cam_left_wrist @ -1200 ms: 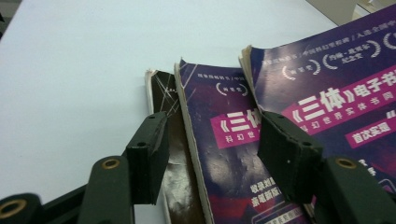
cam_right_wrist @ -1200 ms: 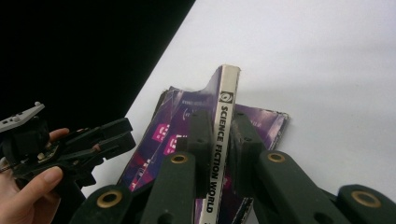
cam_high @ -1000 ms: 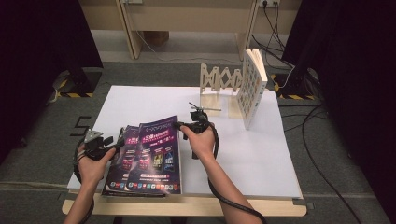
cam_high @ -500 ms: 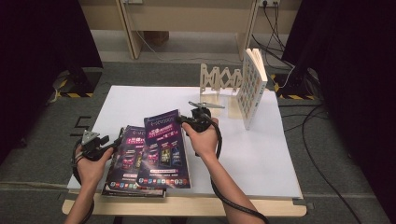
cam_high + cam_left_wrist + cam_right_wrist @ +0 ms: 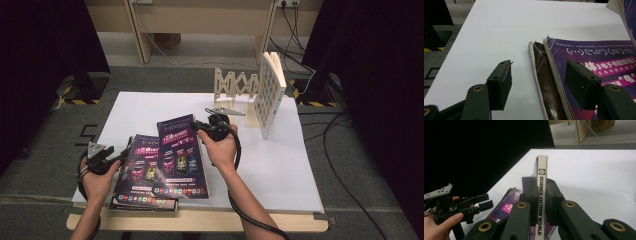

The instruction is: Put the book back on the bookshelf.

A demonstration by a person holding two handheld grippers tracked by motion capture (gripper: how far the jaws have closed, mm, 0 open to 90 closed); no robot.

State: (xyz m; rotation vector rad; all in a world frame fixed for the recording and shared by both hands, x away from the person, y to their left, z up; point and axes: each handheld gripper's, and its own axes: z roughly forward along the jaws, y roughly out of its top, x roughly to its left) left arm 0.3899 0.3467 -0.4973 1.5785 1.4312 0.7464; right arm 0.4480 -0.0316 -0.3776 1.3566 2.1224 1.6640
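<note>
While the right gripper (image 5: 541,202) clamps its fingers on the spine of a magazine (image 5: 181,152) reading "SCIENCE FICTION WORLD", tilted up at the surface's (image 5: 280,165) near-left | left gripper (image 5: 539,86) fingers just opening, empty, beside the stack (image 5: 554,82) | bare room left and behind | cover print seemingly Chinese.
</note>
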